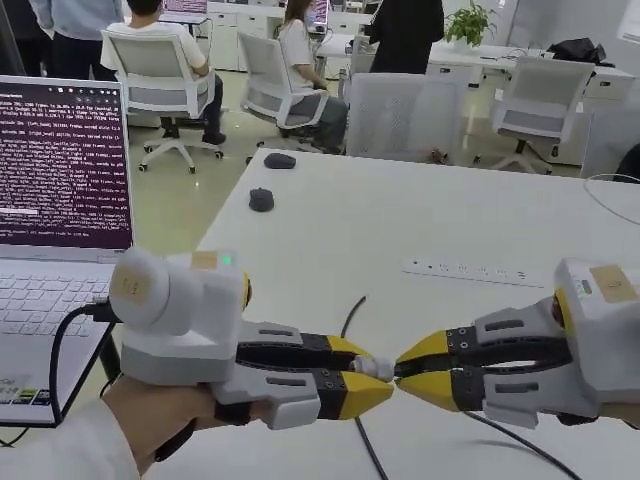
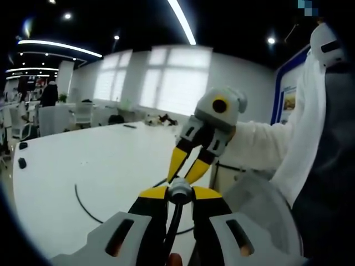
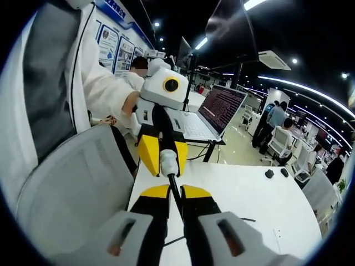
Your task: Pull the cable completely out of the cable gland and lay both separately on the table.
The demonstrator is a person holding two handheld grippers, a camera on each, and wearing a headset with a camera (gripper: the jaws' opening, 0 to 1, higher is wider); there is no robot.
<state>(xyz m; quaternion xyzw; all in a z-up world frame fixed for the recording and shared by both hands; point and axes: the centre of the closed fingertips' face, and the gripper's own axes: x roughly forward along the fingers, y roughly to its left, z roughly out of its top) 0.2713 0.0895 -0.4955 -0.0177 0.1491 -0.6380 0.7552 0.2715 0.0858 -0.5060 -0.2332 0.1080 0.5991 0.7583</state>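
The cable gland [image 1: 378, 368] is a small, pale grey, rounded plastic fitting, and the cable [image 1: 347, 322] through it is thin, black and smooth. The cable's slack curves over the matte white desk [image 1: 400, 220] toward the near edge. Both grippers have grey plastic bodies, black jaw links and pointed yellow tips. The left gripper [image 1: 366, 372] reaches in level from the left, above the desk's near edge, with the person's hand [image 1: 150, 415] wrapped under its body. Its jaws are clamped on the gland. In the left gripper view the gland [image 2: 180, 189] sits pinched between the yellow tips of the left gripper [image 2: 180, 194], and the cable [image 2: 173, 221] runs back between the jaws. The right gripper [image 1: 402, 370] comes in level from the right, tip to tip with the left one. Its jaws are drawn together on the cable just beside the gland. In the right gripper view the cable [image 3: 174, 191] passes between the right gripper's [image 3: 176, 193] tips, straight from the gland [image 3: 168, 160] held by the left gripper [image 3: 165, 163]. The gland and the gripped stretch of cable hang above the desk.
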